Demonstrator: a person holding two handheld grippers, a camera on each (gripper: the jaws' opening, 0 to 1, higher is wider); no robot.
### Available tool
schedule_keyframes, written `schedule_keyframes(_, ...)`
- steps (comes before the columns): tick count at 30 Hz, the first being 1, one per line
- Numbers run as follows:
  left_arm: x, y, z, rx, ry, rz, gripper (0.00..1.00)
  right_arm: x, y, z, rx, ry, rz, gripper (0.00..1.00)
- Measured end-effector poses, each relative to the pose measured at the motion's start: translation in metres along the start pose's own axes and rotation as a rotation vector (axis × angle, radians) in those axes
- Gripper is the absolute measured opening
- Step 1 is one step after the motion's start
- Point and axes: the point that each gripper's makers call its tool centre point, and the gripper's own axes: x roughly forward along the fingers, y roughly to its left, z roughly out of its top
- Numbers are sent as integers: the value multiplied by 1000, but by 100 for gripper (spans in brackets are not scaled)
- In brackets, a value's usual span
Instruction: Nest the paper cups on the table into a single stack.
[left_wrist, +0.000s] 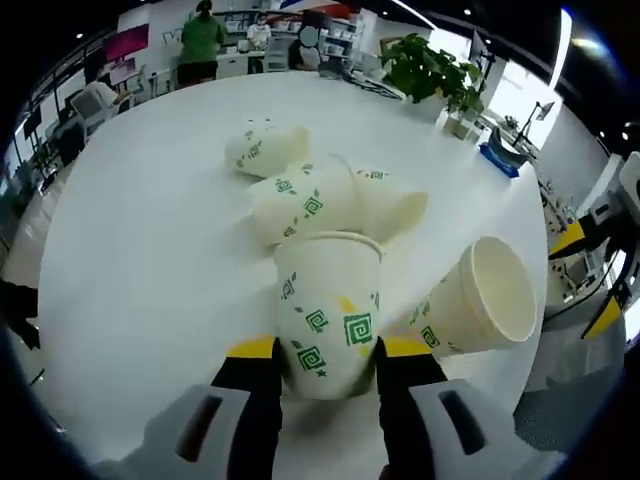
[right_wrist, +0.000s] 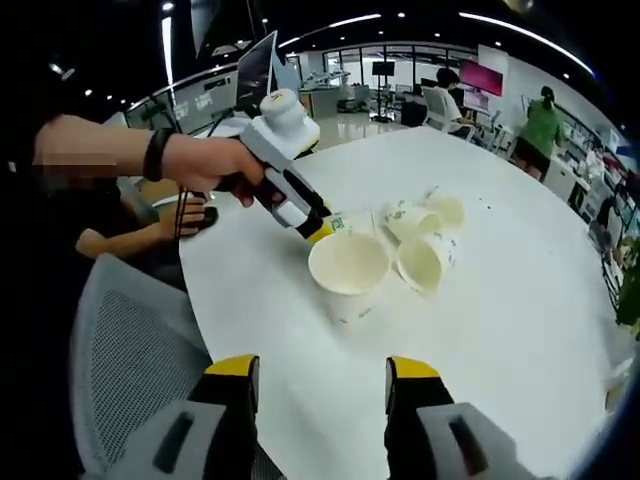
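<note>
Several white paper cups with green square prints lie on a round white table (left_wrist: 150, 250). My left gripper (left_wrist: 328, 348) is shut on one cup (left_wrist: 330, 300), its base toward me and its rim pointing away. Beside it on the right, a second cup (left_wrist: 480, 300) lies on its side, mouth turned right. More cups (left_wrist: 300, 200) lie tumbled behind, one (left_wrist: 265, 148) farther back. In the right gripper view, my right gripper (right_wrist: 322, 368) stands open above the table's near edge, short of the open-mouthed cup (right_wrist: 348, 265). The left gripper (right_wrist: 325, 230) comes in behind that cup.
A hand (right_wrist: 200, 160) holds the left gripper. A grey mesh chair (right_wrist: 130, 350) stands at the table's near edge. A potted plant (left_wrist: 430, 65) and a blue item (left_wrist: 497, 158) sit at the far rim. People stand at desks beyond (left_wrist: 203, 40).
</note>
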Motion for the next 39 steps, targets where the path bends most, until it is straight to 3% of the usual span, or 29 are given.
schedule_keyframes(9,-32,1,-13,145,-20,26,35,-2,-6,22,14,-50,16,48)
schedule_keyframes(15,-39,-2,-17,199,-34,24,35,1,-4,39,19,-78,40,47)
schedule_keyframes(21,-64,-10,-20,217,-68,10,35,5,1,60,7,-100,68,46)
schedule_keyframes(29,-73,-5,-19,273,-93,25,35,12,5,83,2,-126,106,44)
schedule_keyframes(39,-82,-26,-21,394,-127,11,35,29,19,104,-9,-134,159,43)
